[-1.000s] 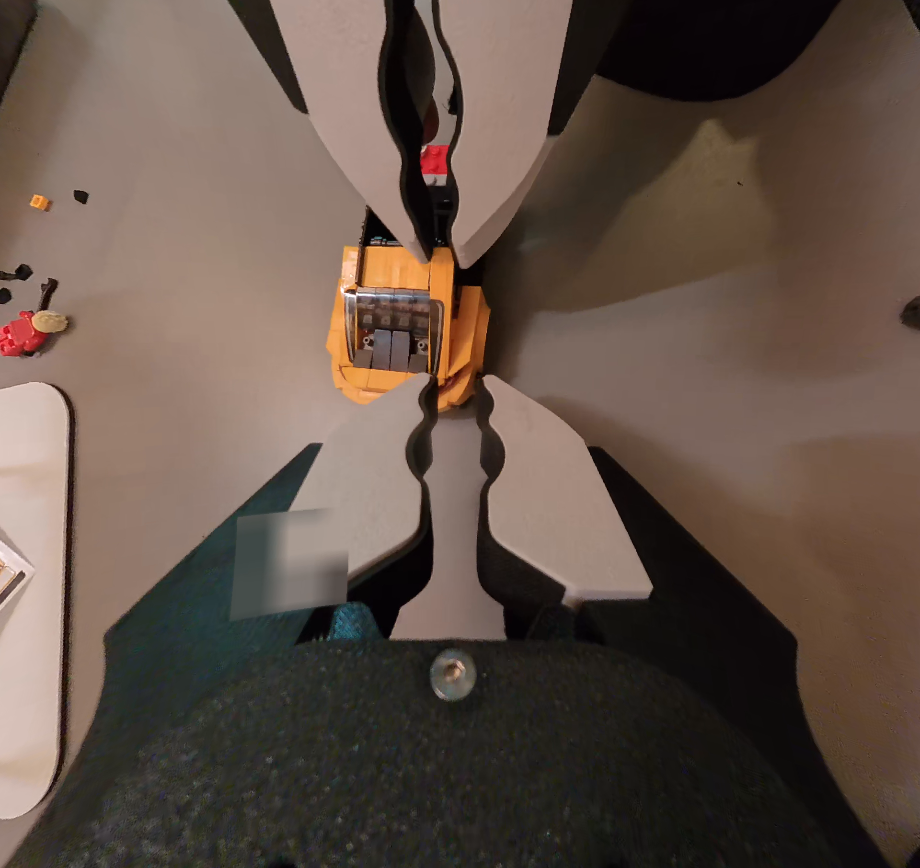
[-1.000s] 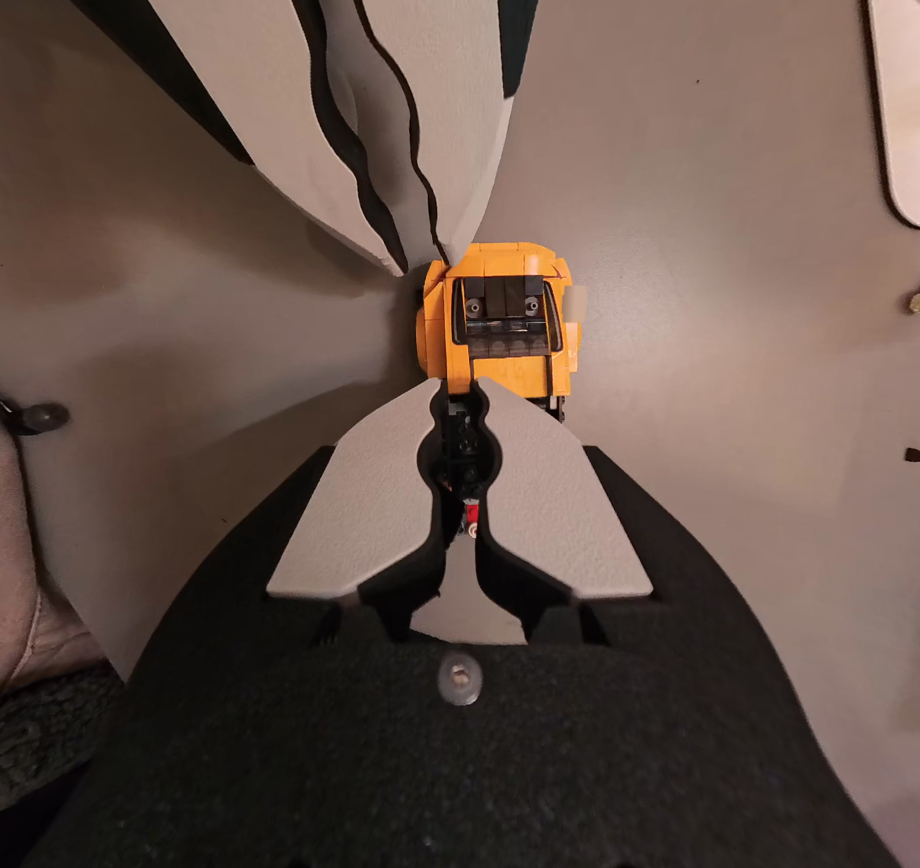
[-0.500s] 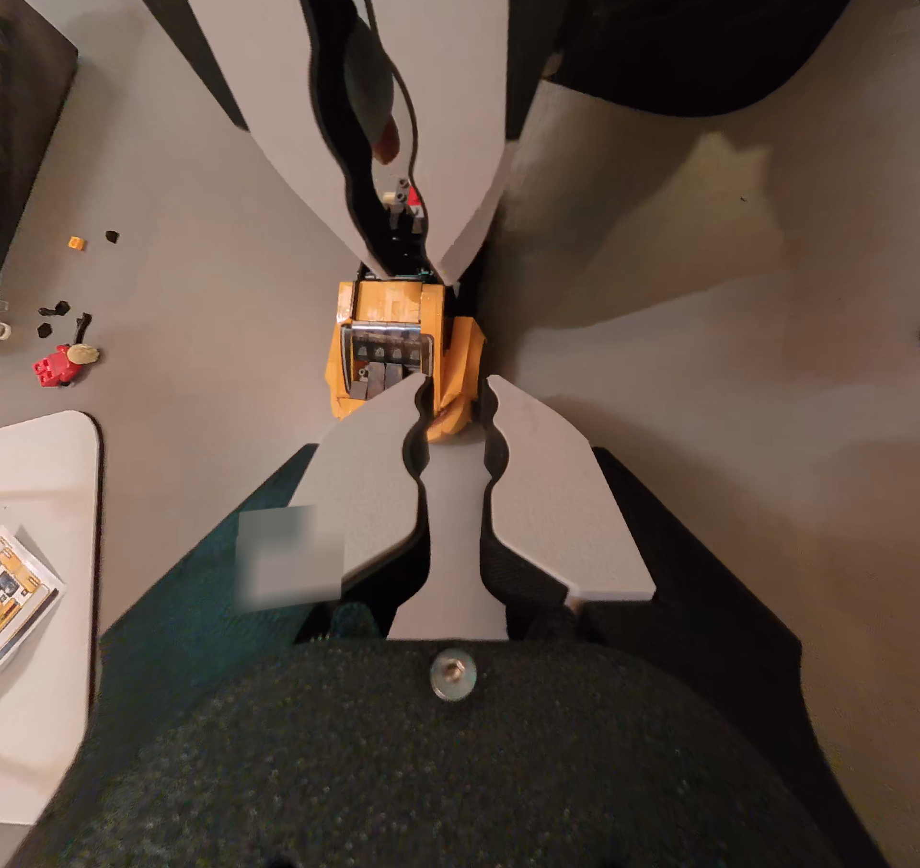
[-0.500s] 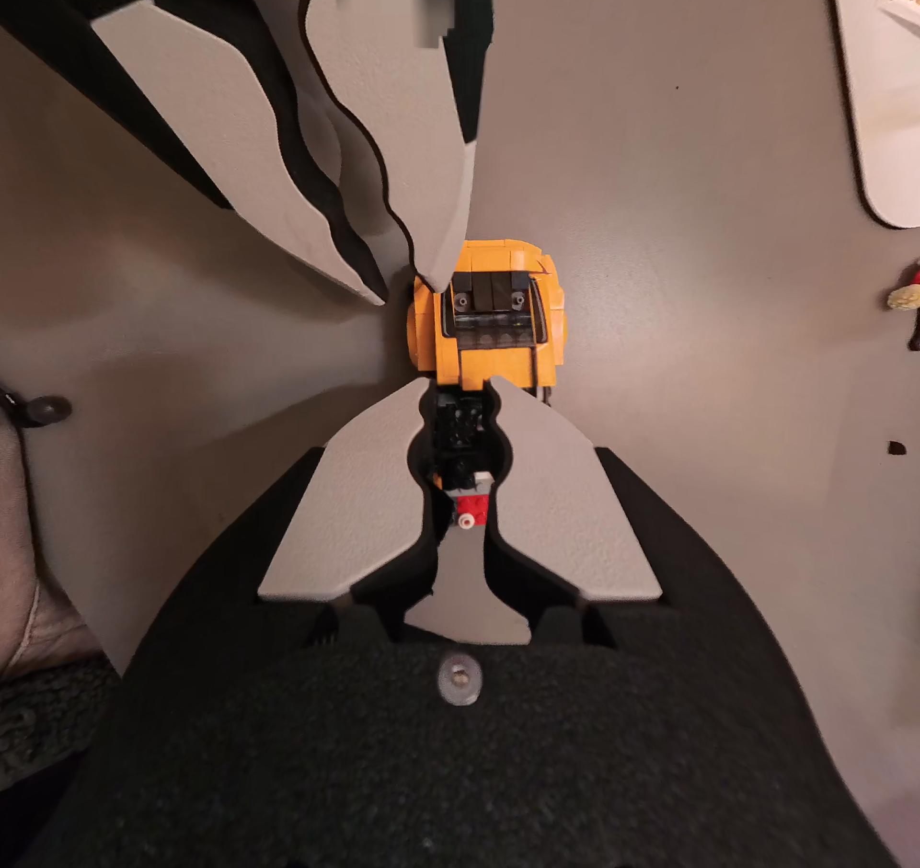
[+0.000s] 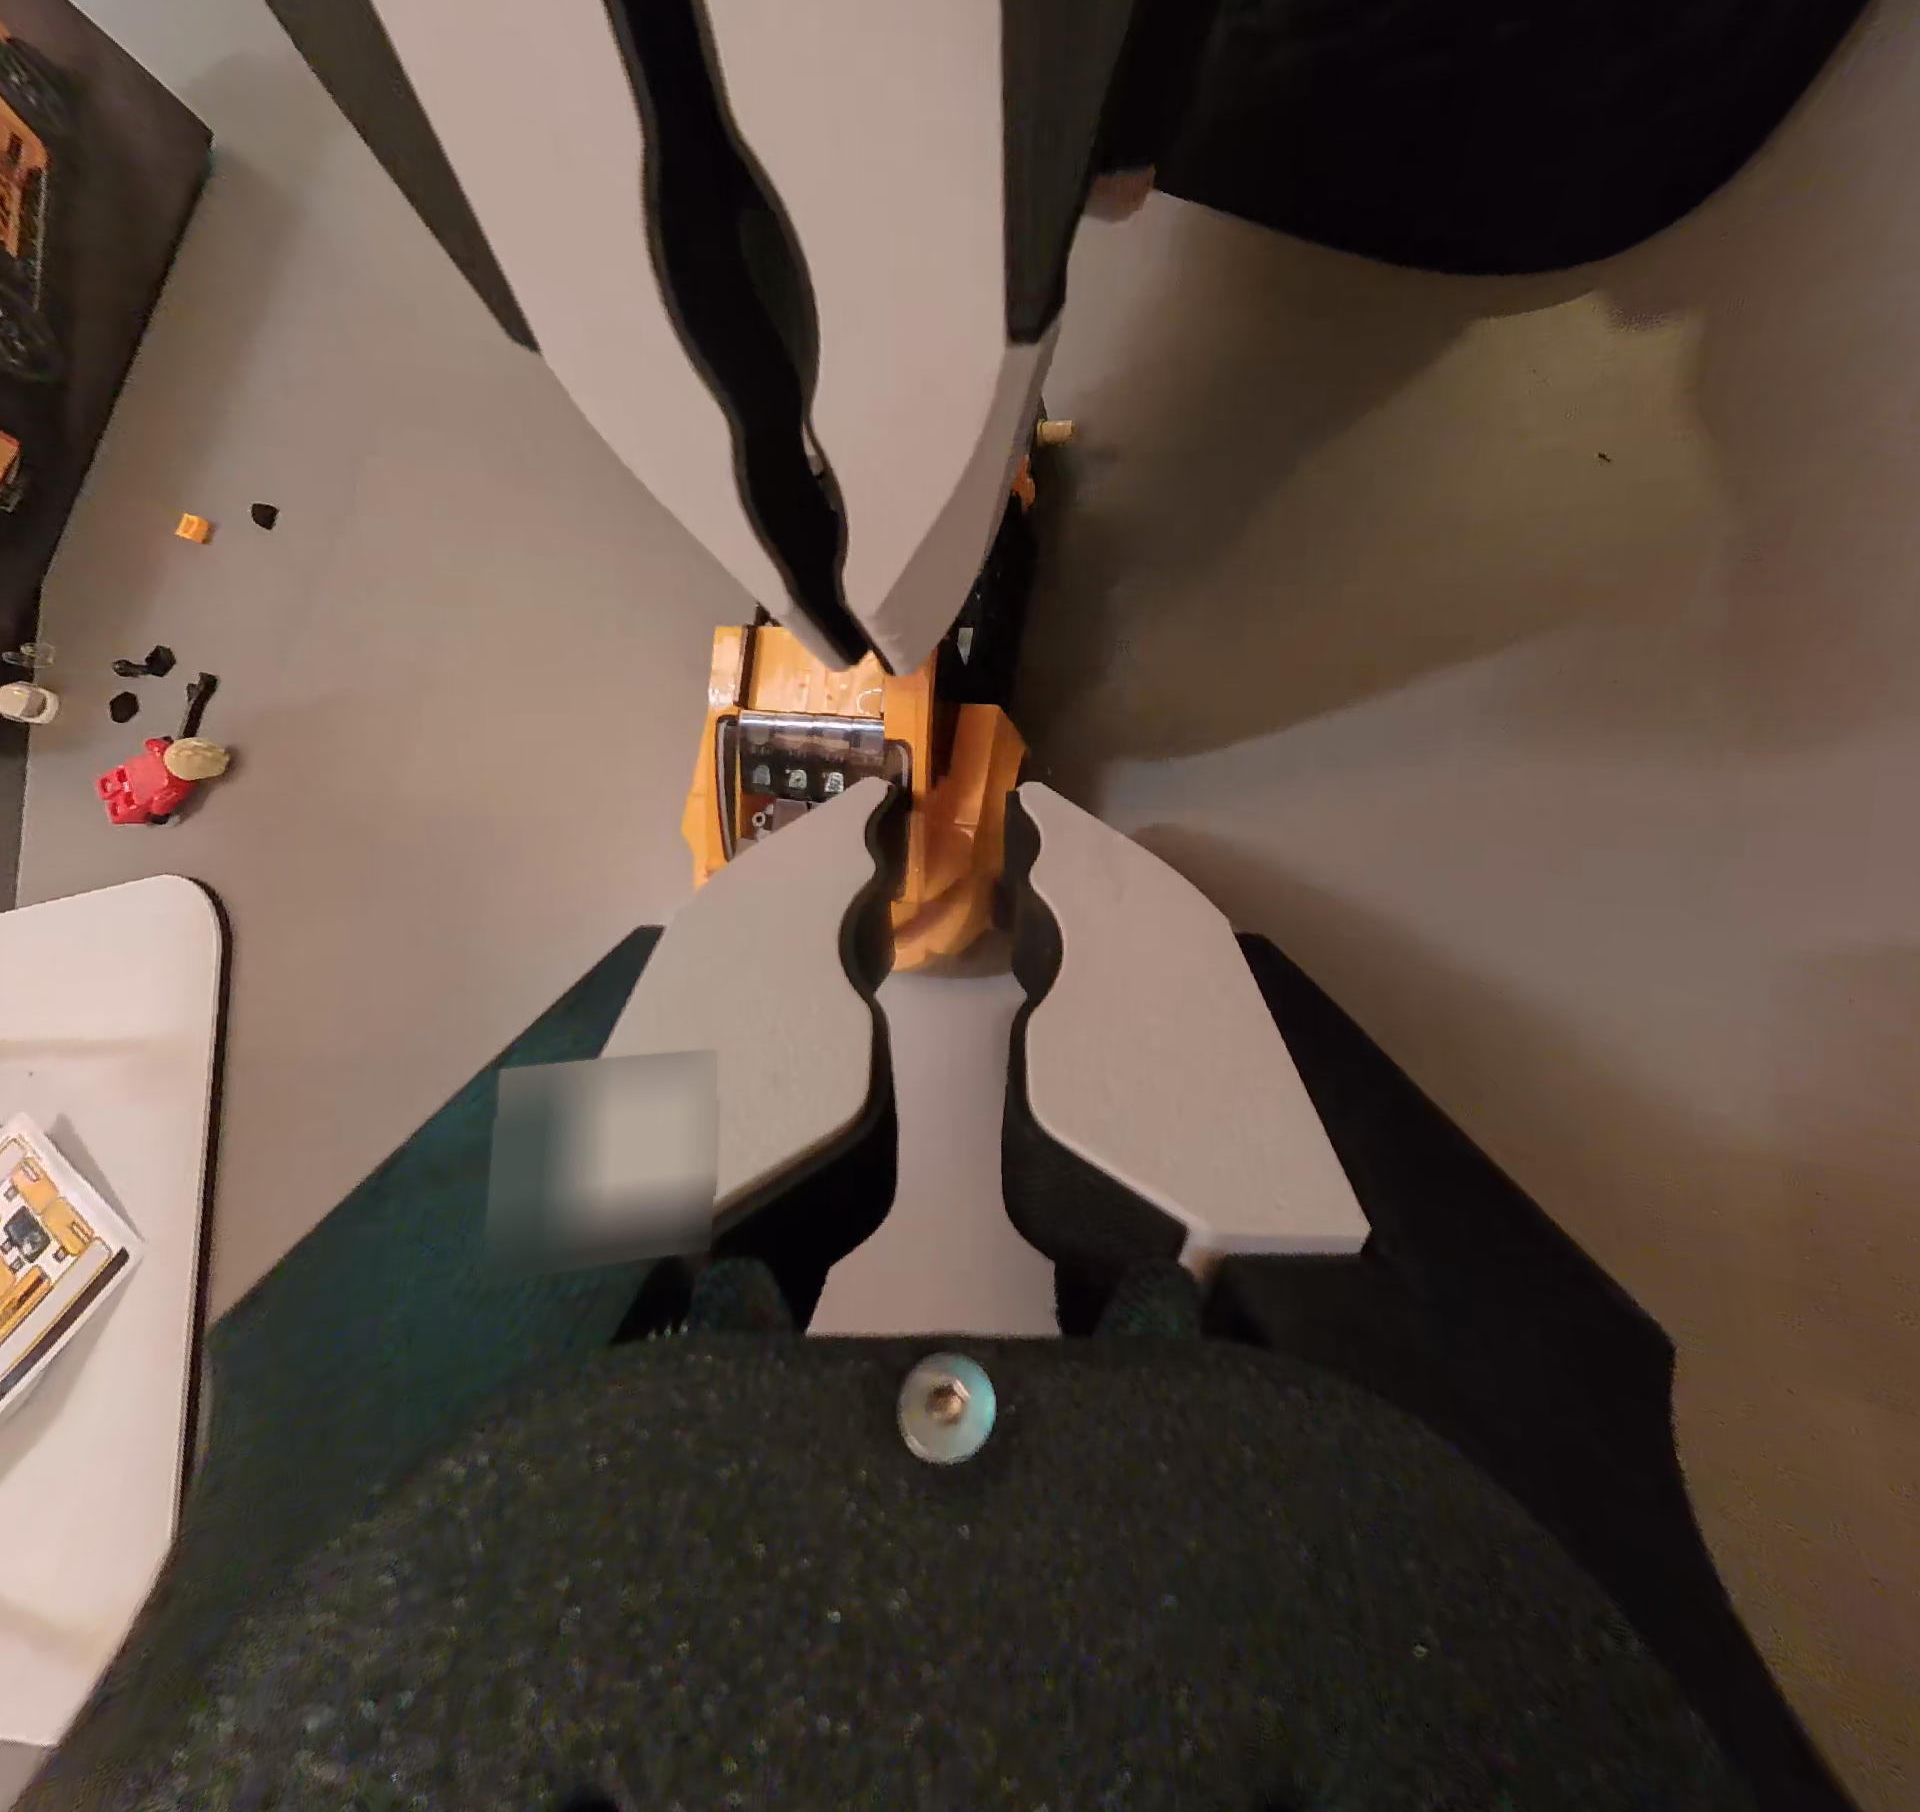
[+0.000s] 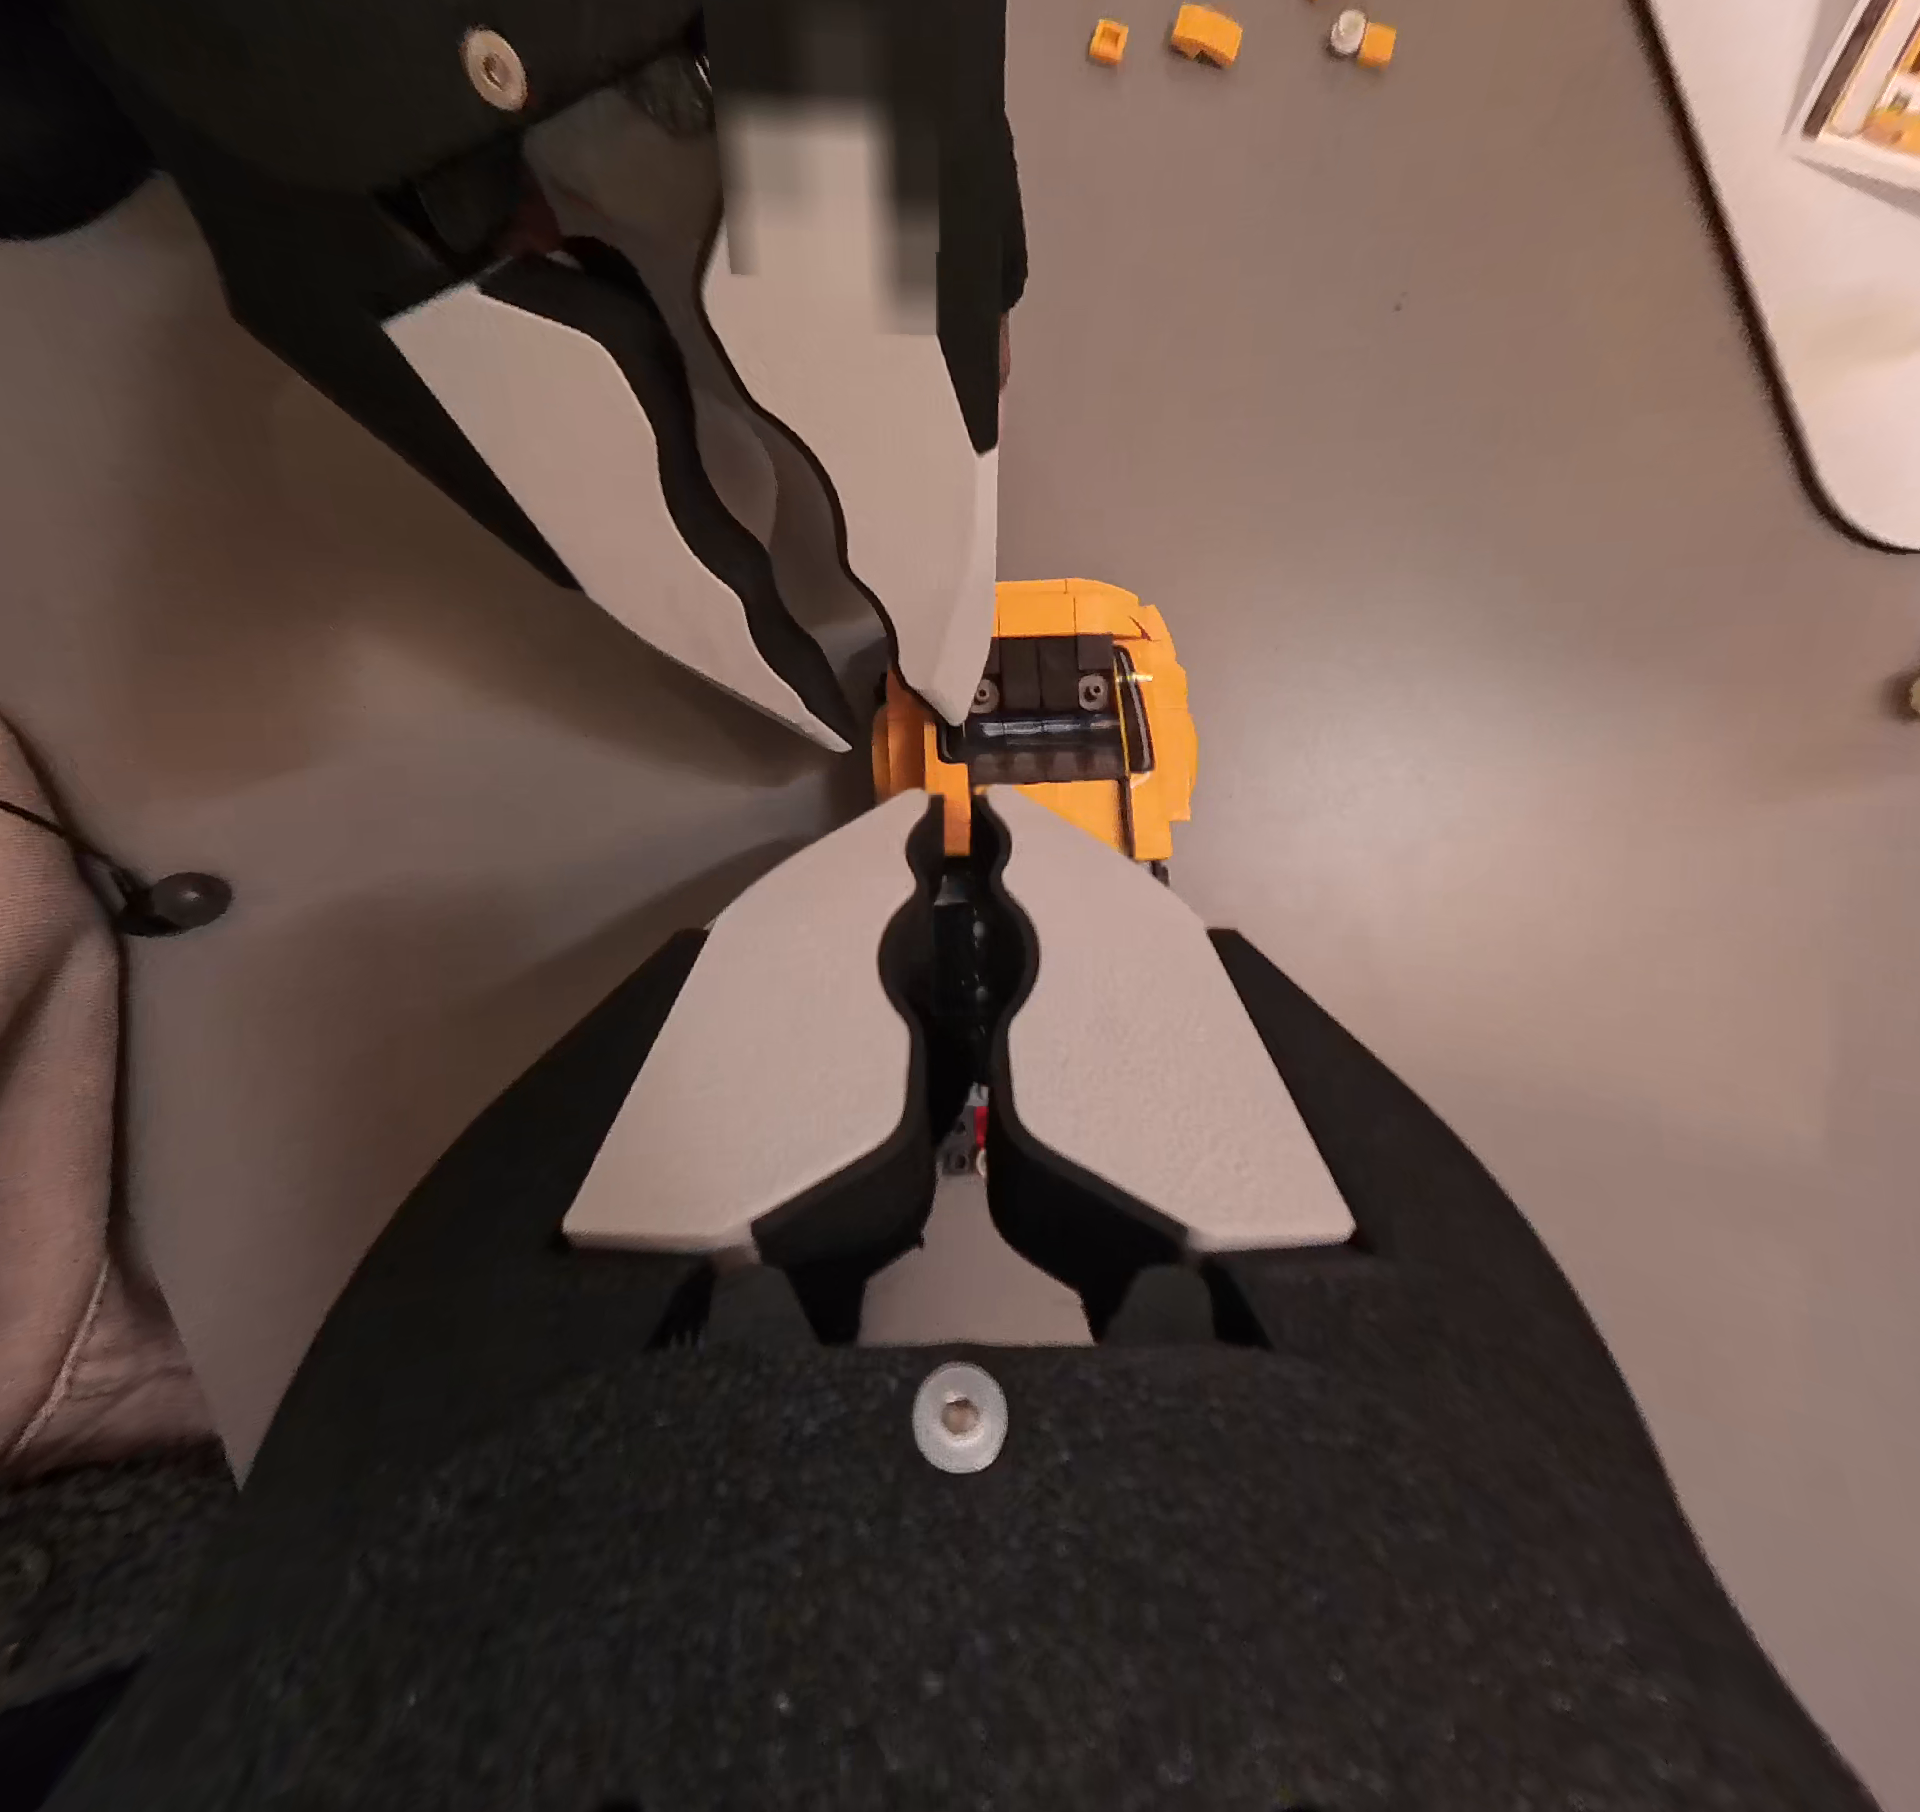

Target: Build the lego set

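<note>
An orange brick vehicle model (image 5: 800, 692) with a clear windscreen stands on the grey table (image 5: 1455, 931). My left gripper (image 5: 951, 796) is shut on the model's near orange side part, and both pads touch it. The right wrist view shows this gripper (image 6: 899, 728) coming in from the top onto the model (image 6: 1070, 609). My right gripper (image 6: 956, 806) is shut narrowly on a thin orange wall and the black part behind it at the model's other end. In the left wrist view it (image 5: 873, 661) comes in from the top.
A red minifigure (image 5: 156, 780), a small orange brick (image 5: 192, 528) and black bits lie at the left. A white board (image 5: 104, 1139) bears a booklet (image 5: 52, 1232). Loose orange bricks (image 6: 1205, 32) lie at the far right, and a black piece (image 6: 182, 900) lies at the left. My left and right fingertips are right by each other. From the left gripper's tips to the black piece (image 6: 182, 900) is close to 15 cm.
My right gripper opened around the model's black part, shifted, then shut narrowly on the thin orange wall. My left gripper slid farther onto the model's orange side and kept its hold.
</note>
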`<state>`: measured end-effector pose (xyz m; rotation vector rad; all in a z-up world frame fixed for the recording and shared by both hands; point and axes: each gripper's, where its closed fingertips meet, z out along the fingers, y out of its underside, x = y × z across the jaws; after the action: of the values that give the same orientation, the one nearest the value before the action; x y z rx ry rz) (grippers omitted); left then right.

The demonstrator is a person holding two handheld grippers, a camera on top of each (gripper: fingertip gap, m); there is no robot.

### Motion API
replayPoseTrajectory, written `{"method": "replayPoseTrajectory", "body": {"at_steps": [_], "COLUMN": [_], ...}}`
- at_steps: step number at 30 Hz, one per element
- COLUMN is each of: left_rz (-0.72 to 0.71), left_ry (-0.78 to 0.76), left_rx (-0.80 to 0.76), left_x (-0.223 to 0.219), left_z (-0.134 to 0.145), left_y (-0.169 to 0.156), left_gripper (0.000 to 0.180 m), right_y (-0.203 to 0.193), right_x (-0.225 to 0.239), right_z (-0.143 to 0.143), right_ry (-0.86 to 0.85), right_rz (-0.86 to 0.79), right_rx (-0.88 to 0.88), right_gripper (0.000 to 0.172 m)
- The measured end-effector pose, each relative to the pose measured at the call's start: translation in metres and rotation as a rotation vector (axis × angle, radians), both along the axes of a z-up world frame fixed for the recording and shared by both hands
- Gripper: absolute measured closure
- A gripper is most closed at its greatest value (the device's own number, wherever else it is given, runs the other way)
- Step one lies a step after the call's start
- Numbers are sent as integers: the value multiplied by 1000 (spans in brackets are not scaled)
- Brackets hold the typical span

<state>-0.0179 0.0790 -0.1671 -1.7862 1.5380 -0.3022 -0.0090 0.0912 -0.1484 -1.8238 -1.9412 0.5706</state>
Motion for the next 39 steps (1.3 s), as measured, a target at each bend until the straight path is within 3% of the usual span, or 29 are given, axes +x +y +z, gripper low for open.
{"method": "replayPoseTrajectory", "body": {"at_steps": [39], "left_rz": [35], "left_ry": [20], "left_rx": [-4], "left_x": [-9], "left_z": [-2], "left_y": [4], "left_gripper": [161], "right_y": [-1], "right_x": [3], "right_z": [-7], "right_ry": [-8], "right_rz": [8], "right_rx": [35], "right_gripper": [167]}}
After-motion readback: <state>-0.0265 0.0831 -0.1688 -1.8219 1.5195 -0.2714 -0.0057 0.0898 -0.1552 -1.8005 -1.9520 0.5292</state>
